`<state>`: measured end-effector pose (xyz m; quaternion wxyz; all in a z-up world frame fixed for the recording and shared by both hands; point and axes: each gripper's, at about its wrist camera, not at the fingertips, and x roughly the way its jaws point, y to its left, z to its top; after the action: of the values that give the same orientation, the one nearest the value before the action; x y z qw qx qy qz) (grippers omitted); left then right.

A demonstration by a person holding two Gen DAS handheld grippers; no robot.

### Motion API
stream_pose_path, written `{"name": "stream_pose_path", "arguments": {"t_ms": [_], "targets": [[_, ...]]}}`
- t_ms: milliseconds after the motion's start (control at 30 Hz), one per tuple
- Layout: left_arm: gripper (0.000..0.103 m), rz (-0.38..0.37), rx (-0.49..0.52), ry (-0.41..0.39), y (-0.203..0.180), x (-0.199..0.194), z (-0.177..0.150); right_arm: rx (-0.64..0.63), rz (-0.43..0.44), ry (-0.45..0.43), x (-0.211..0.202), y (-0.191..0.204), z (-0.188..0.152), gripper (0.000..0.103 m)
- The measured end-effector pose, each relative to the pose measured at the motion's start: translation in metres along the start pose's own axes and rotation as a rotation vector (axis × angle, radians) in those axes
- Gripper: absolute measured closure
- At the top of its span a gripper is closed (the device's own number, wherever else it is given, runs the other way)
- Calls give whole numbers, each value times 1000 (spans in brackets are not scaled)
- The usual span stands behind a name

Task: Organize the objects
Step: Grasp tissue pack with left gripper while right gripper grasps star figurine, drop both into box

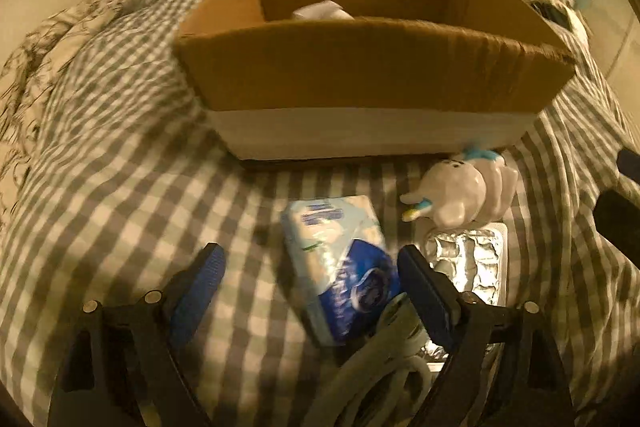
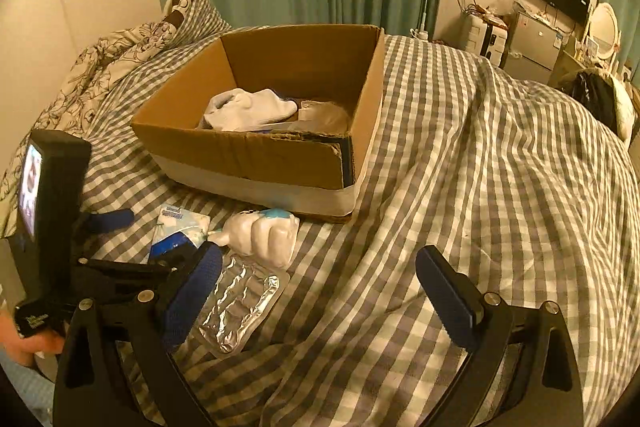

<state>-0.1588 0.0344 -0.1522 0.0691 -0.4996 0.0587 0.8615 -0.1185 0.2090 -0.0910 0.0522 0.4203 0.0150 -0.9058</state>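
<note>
Tissue pack point(image 1: 340, 267) lies between open left tool point(image 1: 310, 279) fingers

Box wall point(image 1: 360, 67) hides most of the white cloth point(image 1: 320, 11).

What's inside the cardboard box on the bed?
The cardboard box holds white socks and a grey crumpled item beside them. The near wall hides the box floor in front of them.
</note>
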Motion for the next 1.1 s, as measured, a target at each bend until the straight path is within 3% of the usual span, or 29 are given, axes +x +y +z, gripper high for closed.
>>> {"name": "stream_pose_path", "arguments": {"t_ms": [33, 100, 233, 333, 700, 833, 1100], "targets": [[38, -12, 16, 9, -4, 3, -1, 1, -1, 7, 2, 0, -1, 5], [52, -53, 32, 25, -8, 5, -3, 0, -8, 21, 7, 2, -2, 5], [68, -48, 29, -20, -8, -7, -6, -6, -14, 35, 12, 6, -2, 5], [74, -51, 7, -53, -3, -22, -6, -16, -17, 40, 15, 10, -1, 5], [76, 71, -6, -203, 21, -73, 8, -62, 8, 70, 42, 44, 11, 5], [76, 117, -2, -208, 31, -70, 14, -38, 12, 97, 62, 54, 16, 5], [76, 106, -23, -173, 45, -54, 12, -19, -10, 159, 93, 60, 16, 11]]}}
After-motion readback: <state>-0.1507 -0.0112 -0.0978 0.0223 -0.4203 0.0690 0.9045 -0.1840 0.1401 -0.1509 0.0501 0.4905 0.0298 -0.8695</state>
